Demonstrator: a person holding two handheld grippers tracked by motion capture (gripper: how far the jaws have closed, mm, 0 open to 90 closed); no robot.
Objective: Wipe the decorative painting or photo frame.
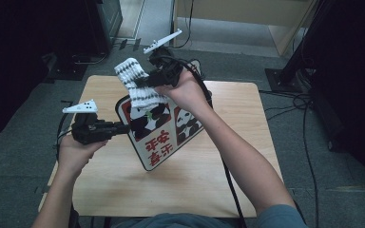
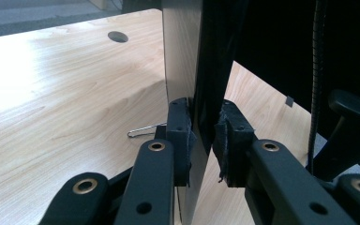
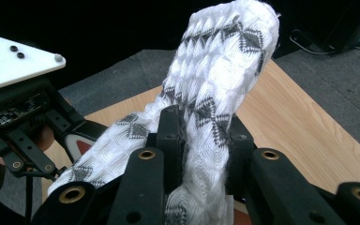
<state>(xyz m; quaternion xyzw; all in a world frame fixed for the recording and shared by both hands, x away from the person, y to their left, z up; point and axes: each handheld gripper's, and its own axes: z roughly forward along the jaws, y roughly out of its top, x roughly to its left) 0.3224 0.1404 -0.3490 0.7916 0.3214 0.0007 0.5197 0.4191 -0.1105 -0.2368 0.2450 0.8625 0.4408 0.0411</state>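
Left gripper (image 1: 123,128) clamps the panda bag's (image 1: 161,128) edge, holding it upright above the wooden table (image 1: 237,156). Right gripper (image 1: 140,84) pinches a white patterned sock (image 1: 135,80) over that bag's top.

Black tongs (image 1: 123,128) — brass rivets, white plates

A knitted white cloth sock (image 1: 137,84), a glossy printed board (image 1: 164,128), a smooth wooden table (image 1: 237,142).

high view overhead, tongs views close, sharing wooden table (image 1: 228,156)
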